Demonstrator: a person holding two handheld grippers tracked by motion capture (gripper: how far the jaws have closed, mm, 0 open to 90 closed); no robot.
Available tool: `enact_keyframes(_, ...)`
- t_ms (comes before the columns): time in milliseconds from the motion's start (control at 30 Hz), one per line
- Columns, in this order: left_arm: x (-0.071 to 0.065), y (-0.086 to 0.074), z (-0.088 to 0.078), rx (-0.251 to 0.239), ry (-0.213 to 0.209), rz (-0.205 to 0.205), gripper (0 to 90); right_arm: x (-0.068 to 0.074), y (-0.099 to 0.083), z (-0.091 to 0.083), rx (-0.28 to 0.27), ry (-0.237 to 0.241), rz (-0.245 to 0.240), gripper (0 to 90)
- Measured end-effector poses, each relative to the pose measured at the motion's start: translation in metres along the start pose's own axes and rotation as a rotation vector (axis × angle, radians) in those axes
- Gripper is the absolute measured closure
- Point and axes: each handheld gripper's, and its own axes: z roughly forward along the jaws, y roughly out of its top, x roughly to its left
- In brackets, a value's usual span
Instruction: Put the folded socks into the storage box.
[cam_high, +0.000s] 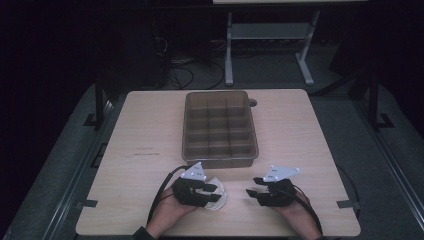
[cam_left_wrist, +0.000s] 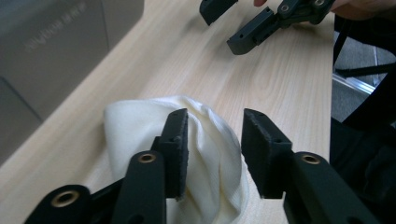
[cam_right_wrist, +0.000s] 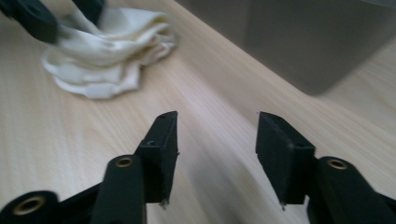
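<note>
We hold the left tool (cam_high: 214, 188) and the right tool (cam_high: 253, 185) low, pointing at each other, both with jaws apart.

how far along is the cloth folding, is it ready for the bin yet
Done: the cream cloth lies bunched in folded layers on the table, near the divided bin. In hand: nothing is gripped; the left gripper stands open over the cloth, and the right gripper is open over bare wood. Left: the bin's compartments look empty, so the cloth probably still has to go in.
</note>
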Motion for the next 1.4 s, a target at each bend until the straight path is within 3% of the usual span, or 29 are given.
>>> enact_keyframes(167,-0.001,0.001,-0.011,-0.025,0.016,0.011,62.3,-0.016,-0.013,-0.014,0.000,-0.073,0.032,39.0)
enact_keyframes(433,0.008,-0.002,-0.021,-0.026,0.034,0.009,90.0,-0.044,-0.036,-0.036,-0.005,-0.199,0.115,29.7)
enact_keyframes(533,0.014,-0.006,-0.020,0.000,0.056,0.000,90.0,-0.054,-0.044,-0.042,-0.003,-0.250,0.148,25.2)
enact_keyframes(733,0.021,-0.012,-0.016,0.022,0.061,-0.025,90.0,-0.068,-0.052,-0.049,0.003,-0.320,0.201,18.9)
enact_keyframes(933,0.017,-0.009,-0.011,0.020,0.044,-0.019,90.0,-0.069,-0.053,-0.042,0.038,-0.331,0.205,15.9)
enact_keyframes(1200,0.004,-0.002,0.005,0.039,0.010,0.020,90.0,-0.070,-0.054,-0.041,0.034,-0.314,0.226,15.8)
enact_keyframes(1400,-0.006,-0.002,0.023,0.102,0.011,0.064,90.0,-0.070,-0.054,-0.041,0.034,-0.315,0.229,15.8)
